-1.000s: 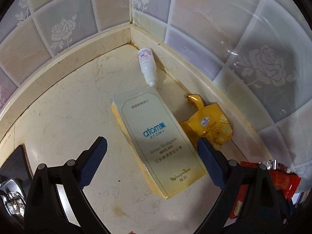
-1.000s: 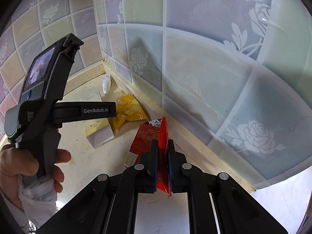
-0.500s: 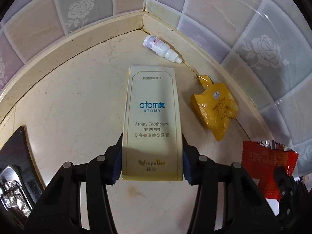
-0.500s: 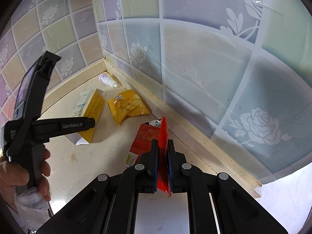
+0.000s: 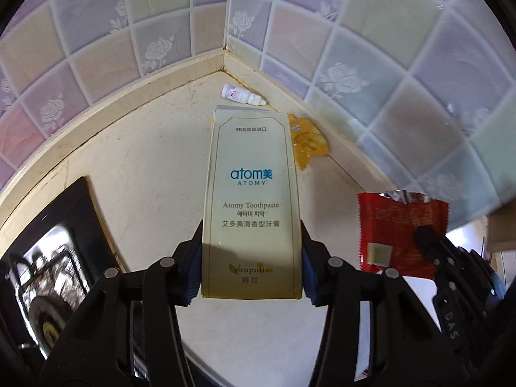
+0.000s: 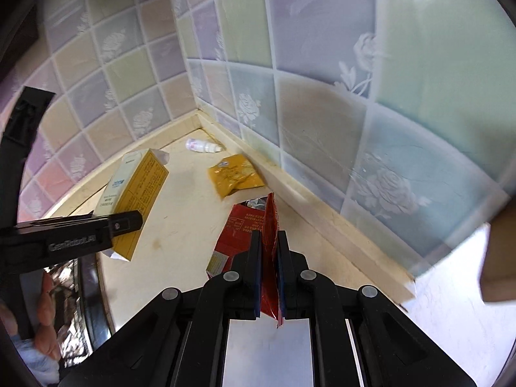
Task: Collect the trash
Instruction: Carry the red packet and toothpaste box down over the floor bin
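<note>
Toothpaste box (image 5: pixel 251 206) was up off the counter (image 5: pixel 151 174), pinched across its lower end between the pads of the left gripper (image 5: pixel 251 258), its top end pointing toward the tiled corner (image 5: pixel 224 54) where the two walls meet. Right gripper (image 6: pixel 268 271) was pressed together on the red wrapper (image 6: pixel 254 225), which stood edge-on between its pads, held out from the corner and close to the right-hand wall. Two pieces lay loose on the counter: a small white bottle (image 5: pixel 242 94) on its side, nearest the corner, and a crumpled yellow packet (image 6: pixel 235 174) a little farther out from it, along the base of the right-hand wall. A black stove (image 5: pixel 51 251) sat well out from the corner on the left. Both tools were loaded, so by my reading this was the carry-off step for these two pieces, with the bottle and packet left for another pass. No bin showed in either view, so the next move would call for swinging both loads away from the corner toward wherever the trash goes, keeping the squeeze firm, since the box looked light and could tip in that end-on hold.
</note>
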`<control>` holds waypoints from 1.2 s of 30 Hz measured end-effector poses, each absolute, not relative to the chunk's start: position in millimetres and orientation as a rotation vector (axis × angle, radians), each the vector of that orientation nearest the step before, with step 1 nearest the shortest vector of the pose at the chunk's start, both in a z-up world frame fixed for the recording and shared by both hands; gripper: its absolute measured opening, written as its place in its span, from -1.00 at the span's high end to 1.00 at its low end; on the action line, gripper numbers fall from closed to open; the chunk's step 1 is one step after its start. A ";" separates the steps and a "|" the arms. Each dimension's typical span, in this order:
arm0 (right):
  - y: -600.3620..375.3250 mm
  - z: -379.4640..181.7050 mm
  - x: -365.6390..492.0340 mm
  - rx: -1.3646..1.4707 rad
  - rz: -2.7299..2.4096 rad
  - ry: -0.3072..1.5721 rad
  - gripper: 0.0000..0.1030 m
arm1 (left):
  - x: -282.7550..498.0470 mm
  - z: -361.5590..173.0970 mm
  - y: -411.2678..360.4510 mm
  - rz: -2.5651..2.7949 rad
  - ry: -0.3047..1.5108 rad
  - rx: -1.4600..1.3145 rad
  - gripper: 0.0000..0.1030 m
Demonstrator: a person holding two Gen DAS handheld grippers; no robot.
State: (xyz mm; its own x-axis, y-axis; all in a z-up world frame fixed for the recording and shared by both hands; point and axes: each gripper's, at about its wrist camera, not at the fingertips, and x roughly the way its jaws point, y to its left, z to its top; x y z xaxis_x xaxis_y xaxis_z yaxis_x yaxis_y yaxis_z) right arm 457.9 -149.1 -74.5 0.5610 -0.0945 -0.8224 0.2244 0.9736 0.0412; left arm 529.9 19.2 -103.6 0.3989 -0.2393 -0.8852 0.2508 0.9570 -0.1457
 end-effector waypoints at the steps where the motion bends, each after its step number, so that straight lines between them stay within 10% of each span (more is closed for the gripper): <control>1: -146.5 -68.7 451.1 0.142 -0.174 0.952 0.86 | 516.3 -94.7 20.5 -0.310 1.108 0.014 0.10; 17: -145.0 9.9 260.9 0.122 -0.004 0.877 0.86 | 287.9 -29.6 22.7 -0.262 0.992 0.017 0.10; 36: -185.3 -4.7 34.9 0.087 0.105 0.941 0.86 | 69.8 -98.3 -19.4 -0.206 1.097 0.026 0.10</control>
State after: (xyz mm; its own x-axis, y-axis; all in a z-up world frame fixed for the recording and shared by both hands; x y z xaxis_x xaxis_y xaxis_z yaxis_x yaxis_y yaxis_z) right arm 34.9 -185.3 -4.7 0.5844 0.1280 -0.8013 -0.0520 0.9914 0.1204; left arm 69.8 -19.4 -98.3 0.4395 -0.1527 -0.8852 0.1783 0.9807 -0.0806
